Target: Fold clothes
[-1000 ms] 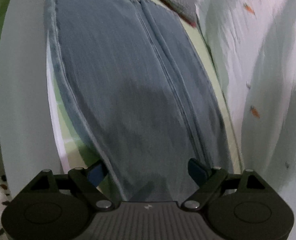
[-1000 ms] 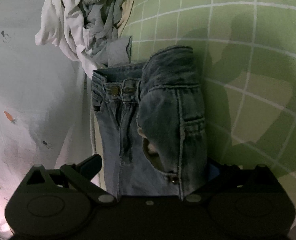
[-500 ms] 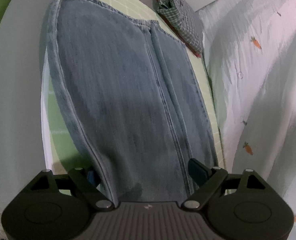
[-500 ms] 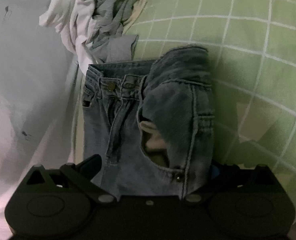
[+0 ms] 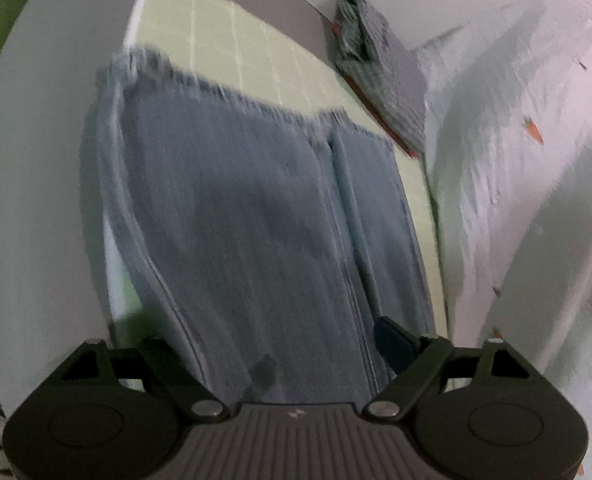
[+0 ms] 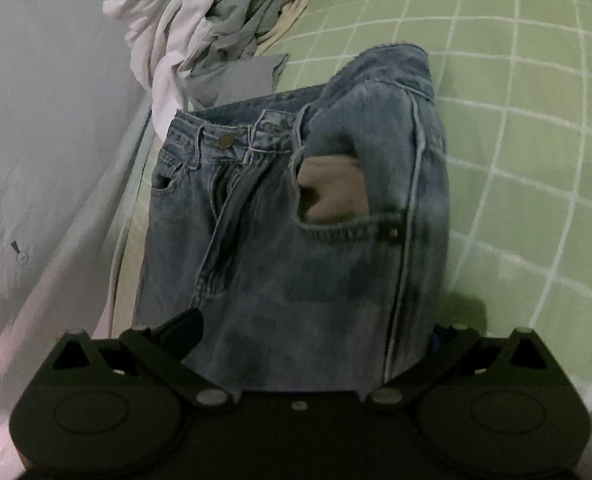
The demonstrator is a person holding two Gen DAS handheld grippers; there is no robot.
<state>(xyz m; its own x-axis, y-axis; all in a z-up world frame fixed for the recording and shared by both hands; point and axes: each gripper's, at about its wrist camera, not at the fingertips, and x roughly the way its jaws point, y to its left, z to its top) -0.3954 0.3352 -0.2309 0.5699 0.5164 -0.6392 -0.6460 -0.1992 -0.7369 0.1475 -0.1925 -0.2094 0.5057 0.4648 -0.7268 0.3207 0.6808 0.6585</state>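
Observation:
Blue jeans lie on a green checked sheet (image 5: 256, 52). The left wrist view looks along the legs (image 5: 256, 220) to their frayed hems at the far end. My left gripper (image 5: 280, 348) straddles the legs, jaws wide and closing. Its right fingertip (image 5: 391, 344) rests by the inner seam, and denim hides the left one. The right wrist view shows the waist (image 6: 288, 208), with button, fly and a tan pocket lining (image 6: 327, 192). My right gripper (image 6: 313, 328) stands wide across the denim. Its left fingertip (image 6: 184, 328) is beside the jeans' edge; the other is covered.
A folded plaid garment (image 5: 379, 92) lies past the hems at the far right. A white sheet with small carrot prints (image 5: 515, 160) borders the green one. A crumpled pile of white and grey clothes (image 6: 200, 28) sits beyond the waistband.
The left view has drawn back along the legs, so the hems and plaid garment show lower in the frame. In the right view the waist looms larger and the turned-over right side has spread.

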